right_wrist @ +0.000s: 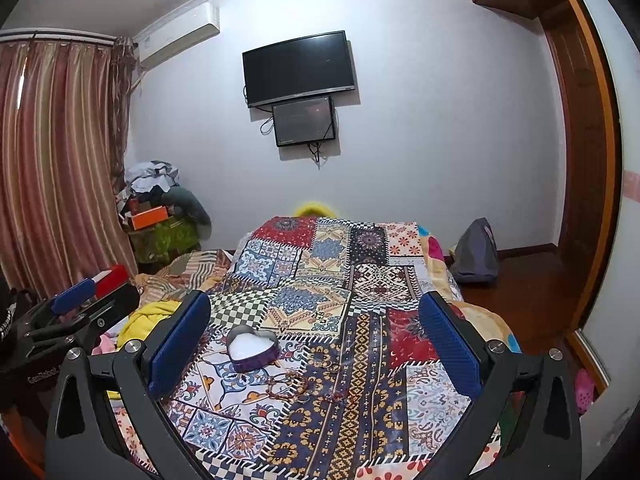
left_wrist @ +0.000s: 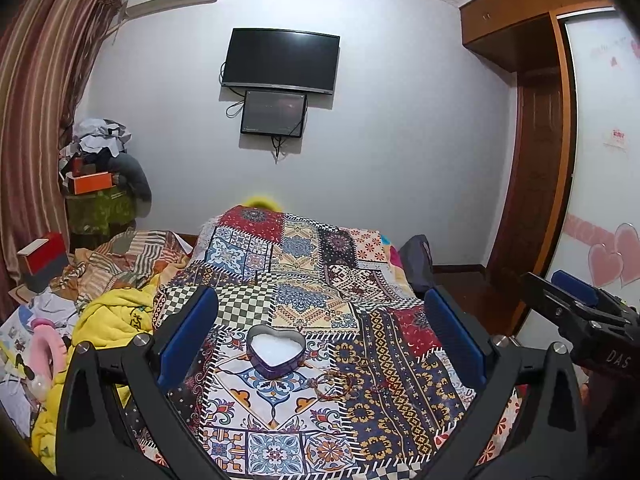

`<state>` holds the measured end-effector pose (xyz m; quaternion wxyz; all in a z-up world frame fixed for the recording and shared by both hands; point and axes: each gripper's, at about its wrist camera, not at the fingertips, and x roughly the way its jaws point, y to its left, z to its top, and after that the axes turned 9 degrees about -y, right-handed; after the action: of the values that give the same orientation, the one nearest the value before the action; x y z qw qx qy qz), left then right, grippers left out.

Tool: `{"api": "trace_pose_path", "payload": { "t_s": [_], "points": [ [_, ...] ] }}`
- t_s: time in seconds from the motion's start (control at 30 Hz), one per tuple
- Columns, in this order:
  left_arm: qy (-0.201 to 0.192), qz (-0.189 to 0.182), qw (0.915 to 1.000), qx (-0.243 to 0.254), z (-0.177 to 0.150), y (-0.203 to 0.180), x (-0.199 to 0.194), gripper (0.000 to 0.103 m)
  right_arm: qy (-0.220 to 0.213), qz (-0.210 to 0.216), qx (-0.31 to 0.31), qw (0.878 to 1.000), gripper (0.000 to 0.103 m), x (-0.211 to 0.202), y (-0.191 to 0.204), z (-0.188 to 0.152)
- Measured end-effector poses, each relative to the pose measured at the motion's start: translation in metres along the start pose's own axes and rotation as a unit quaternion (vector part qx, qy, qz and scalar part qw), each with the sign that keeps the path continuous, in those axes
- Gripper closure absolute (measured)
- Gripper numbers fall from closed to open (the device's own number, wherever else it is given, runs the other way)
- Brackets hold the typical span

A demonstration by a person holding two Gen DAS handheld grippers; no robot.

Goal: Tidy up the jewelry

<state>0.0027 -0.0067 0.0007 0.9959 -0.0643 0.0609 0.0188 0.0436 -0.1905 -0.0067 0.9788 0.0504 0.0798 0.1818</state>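
Jewelry (right_wrist: 296, 388), thin bracelets and small rings, lies loose on the patchwork bedspread (right_wrist: 360, 420), just beside the open heart-shaped tin (right_wrist: 251, 350). I judge no piece is moved yet. My left gripper (left_wrist: 320, 340) and right gripper (right_wrist: 312, 344) both hang spread wide and empty. Next I need a fine pinch on one ring. Single pieces blur into the pattern.

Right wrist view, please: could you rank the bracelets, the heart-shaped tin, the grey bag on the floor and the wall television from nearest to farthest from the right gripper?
1. Bracelets: on the patchwork cover, nearest the open right gripper.
2. Heart-shaped tin: just beyond them, slightly left.
3. Grey bag: on the floor, right of the bed.
4. Television: on the far wall.
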Motion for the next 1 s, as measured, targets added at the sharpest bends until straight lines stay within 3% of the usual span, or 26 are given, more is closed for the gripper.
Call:
{"api": "trace_pose_path", "payload": {
  "t_s": [0.5, 0.8, 1.0],
  "points": [
    [0.008, 0.022, 0.9997, -0.009, -0.008, 0.009, 0.013, 0.000, 0.036, 0.008, -0.013, 0.999, 0.000, 0.019, -0.005, -0.016],
    [0.068, 0.024, 0.9974, -0.004, -0.026, 0.017, 0.052, 0.000, 0.067, -0.043, -0.055, 0.995, 0.000, 0.044, -0.012, -0.034],
    [0.122, 0.023, 0.9922, 0.005, -0.050, 0.019, 0.086, 0.000, 0.121, -0.050, -0.070, 0.989, 0.000, 0.065, -0.022, -0.058]
  ]
}}
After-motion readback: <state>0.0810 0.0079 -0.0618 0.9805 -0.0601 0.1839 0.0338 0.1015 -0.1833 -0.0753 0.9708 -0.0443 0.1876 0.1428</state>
